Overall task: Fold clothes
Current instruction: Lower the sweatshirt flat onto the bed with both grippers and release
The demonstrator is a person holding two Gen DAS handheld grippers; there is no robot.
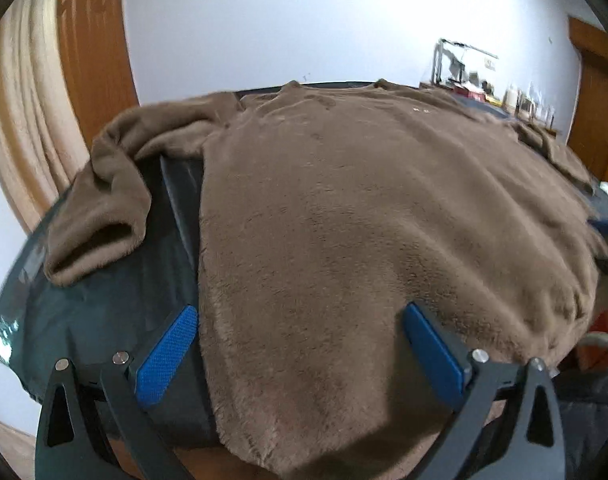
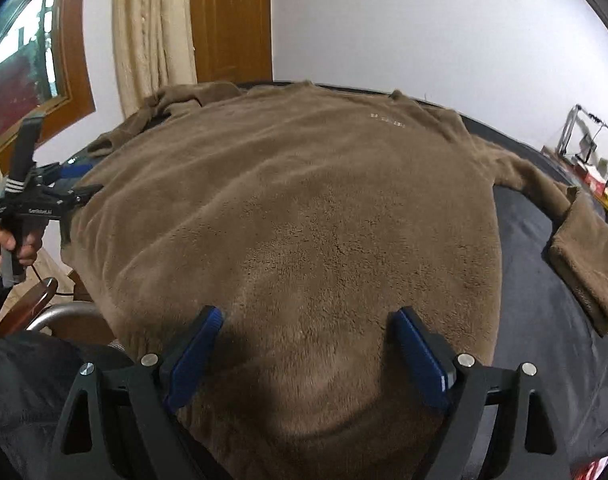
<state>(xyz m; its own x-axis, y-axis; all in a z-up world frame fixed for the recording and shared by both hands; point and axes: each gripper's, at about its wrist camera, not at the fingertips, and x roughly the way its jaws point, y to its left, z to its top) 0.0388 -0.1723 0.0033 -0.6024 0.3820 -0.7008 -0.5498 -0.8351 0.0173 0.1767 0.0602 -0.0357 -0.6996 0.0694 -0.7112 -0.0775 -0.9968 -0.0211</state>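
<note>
brown fleece sweater (image 2: 296, 200) | flat on table (image 2: 543, 320) | collar far, hem near

A plain white wall (image 2: 423, 20) fills the back of the room, with a brown wooden door (image 2: 232, 20) and beige curtains (image 2: 152, 28) beside it, a wood-framed window (image 2: 36, 60) at left and a cluttered shelf (image 1: 503, 96) at right

One brown sweater (image 1: 343, 200), two grippers (image 1: 300, 344)
</note>
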